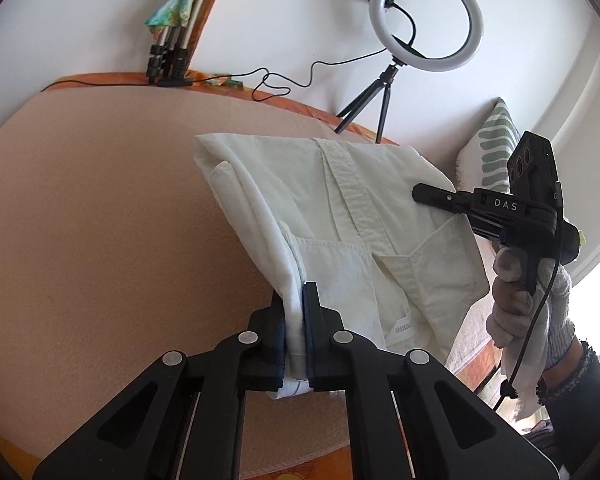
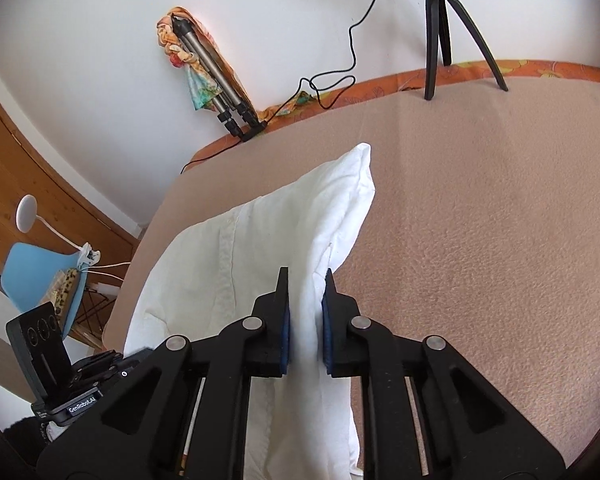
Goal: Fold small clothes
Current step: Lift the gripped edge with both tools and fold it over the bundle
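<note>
A white shirt (image 1: 340, 216) with a button placket and collar is lifted off the tan blanket (image 1: 99, 220). My left gripper (image 1: 293, 292) is shut on the shirt's near left edge. My right gripper (image 1: 418, 192), held in a gloved hand, is at the shirt's right edge in the left wrist view. In the right wrist view my right gripper (image 2: 306, 280) is shut on a fold of the white shirt (image 2: 259, 240), which hangs forward over the blanket (image 2: 480, 240). The left gripper's body (image 2: 59, 376) shows at lower left there.
A ring light (image 1: 424, 16) on a small tripod (image 2: 440, 20) stands at the blanket's far edge, with a cable (image 1: 283, 80) trailing. A folded tripod (image 2: 219, 88) leans on the wall. A striped pillow (image 1: 496, 148) lies right. A blue chair (image 2: 39, 268) stands left.
</note>
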Demonstrator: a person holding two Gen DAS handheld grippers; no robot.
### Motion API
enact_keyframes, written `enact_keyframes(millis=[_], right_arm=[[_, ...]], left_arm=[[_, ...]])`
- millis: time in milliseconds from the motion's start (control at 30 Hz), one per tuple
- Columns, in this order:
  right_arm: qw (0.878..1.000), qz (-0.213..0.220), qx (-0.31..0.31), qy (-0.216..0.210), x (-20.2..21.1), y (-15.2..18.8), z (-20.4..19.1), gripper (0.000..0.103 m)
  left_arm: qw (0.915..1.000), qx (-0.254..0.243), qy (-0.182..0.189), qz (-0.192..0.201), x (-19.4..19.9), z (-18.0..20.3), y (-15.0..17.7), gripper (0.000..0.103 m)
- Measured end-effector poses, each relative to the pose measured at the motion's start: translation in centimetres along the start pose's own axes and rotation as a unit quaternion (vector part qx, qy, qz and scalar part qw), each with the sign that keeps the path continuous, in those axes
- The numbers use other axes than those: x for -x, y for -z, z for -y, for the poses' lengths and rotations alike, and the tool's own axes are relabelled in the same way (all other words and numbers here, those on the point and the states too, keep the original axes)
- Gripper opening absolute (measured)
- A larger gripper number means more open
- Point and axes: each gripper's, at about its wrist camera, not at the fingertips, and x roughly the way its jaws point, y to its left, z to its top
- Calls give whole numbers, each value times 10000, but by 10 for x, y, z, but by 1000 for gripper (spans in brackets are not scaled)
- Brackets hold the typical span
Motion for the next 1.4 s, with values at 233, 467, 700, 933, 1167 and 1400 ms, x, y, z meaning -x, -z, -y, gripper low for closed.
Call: enact_keyframes(millis=[233,467,700,933,1167,1400], right_arm=[[9988,387,48,297,54,-23,16,13],[9955,616,30,719,95,-37,50,13],[9903,733,120,1176,121,-52,85,13],[9835,877,233,1563,139,-73,117,13],[9783,993,194,1807,143,-95,152,13],[9734,849,127,2126,120,-110,199,13]], left_arm=[[9981,-549,245,154,-8,51,-28,6],[9950,-885,427,168,-39,99,-47,6],[9886,-1400,535,112,-69,155,-60,6],[9823,-1720,715,178,-98,201,-76,6],[9813,-1754,777,171,-136,223,-93,6],[9821,-1715,779,44,-190,240,-98,6]])
